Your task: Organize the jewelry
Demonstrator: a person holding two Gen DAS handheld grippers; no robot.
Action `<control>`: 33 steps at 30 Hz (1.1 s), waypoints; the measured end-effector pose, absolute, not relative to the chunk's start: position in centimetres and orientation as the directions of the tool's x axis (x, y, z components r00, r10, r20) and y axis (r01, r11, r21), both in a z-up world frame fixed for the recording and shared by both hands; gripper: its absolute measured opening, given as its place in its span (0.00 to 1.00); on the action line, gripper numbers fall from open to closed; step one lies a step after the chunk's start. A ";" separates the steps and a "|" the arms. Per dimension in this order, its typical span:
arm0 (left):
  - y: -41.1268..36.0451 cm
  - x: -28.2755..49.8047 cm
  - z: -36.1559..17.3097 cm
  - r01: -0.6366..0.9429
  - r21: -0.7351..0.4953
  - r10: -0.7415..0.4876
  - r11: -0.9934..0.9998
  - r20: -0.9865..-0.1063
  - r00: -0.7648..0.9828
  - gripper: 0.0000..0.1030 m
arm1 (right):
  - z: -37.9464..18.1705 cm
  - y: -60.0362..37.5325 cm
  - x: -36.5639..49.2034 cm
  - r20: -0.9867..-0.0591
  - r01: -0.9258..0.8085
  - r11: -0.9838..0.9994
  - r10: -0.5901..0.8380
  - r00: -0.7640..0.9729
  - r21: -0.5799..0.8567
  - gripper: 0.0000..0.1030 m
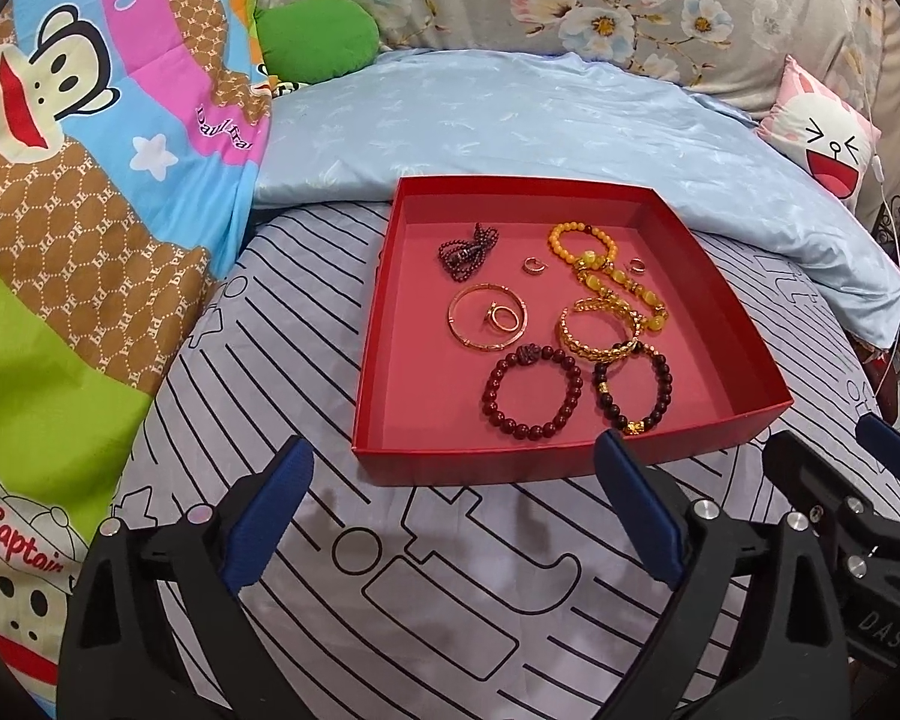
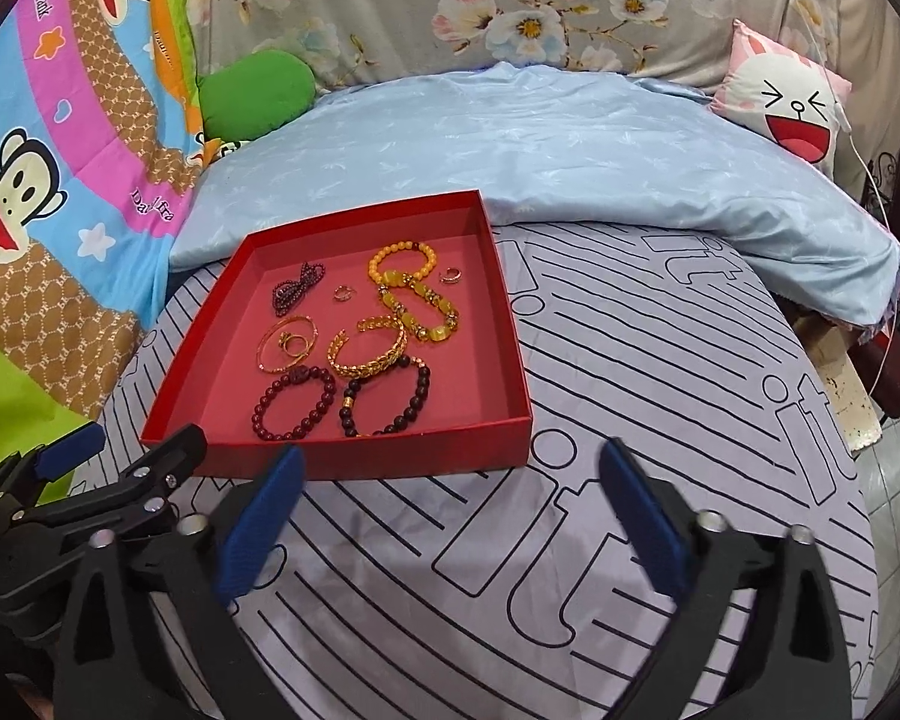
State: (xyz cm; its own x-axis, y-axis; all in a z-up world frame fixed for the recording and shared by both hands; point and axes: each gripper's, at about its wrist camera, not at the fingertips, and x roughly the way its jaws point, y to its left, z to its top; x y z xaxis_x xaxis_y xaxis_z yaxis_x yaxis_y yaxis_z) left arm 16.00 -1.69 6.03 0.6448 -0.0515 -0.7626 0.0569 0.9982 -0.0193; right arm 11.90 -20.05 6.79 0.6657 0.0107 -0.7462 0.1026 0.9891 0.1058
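Both sets of jaws wide apart and empty, hovering over the bed short of the red tray, jewelry lying dead ahead of the left gripper but far-left of the right gripper, nearest the dark bead bracelet.

A bed is covered by a pale lilac sheet printed with black lines and outlined shapes. A light blue quilt is laid across its far end. Behind the quilt, a grey floral cloth is spread upright. At the left, a cartoon monkey blanket in brown, pink, blue and green is draped, and a green cushion is tucked beside it. A pink-and-white pillow with a laughing face is propped at the far right. Tiled floor is seen past the bed's right edge. The scene is evenly lit.
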 end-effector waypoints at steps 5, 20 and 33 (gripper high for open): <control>-1.7 15.7 6.1 0.053 -0.008 -0.040 0.999 -0.758 0.650 0.88 | 7.0 -19.7 11.6 -0.741 0.102 0.991 -0.006 0.671 0.083 0.94; -1.7 15.0 6.2 0.032 0.006 -0.017 0.999 -0.753 0.658 0.88 | 7.3 -19.6 11.0 -0.728 0.107 0.993 -0.035 0.685 0.053 0.94; -1.5 15.0 6.1 0.026 0.004 -0.014 1.000 -0.759 0.651 0.88 | 7.3 -19.6 10.9 -0.729 0.107 0.993 -0.034 0.683 0.053 0.94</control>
State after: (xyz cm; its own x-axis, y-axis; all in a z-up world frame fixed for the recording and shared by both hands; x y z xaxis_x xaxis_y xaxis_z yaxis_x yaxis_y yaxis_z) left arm 14.99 -1.52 6.11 0.6506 -0.0138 -0.7593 0.0264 0.9996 0.0044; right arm 10.93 -19.57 7.30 0.6832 -0.0340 -0.7295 0.1065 0.9929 0.0535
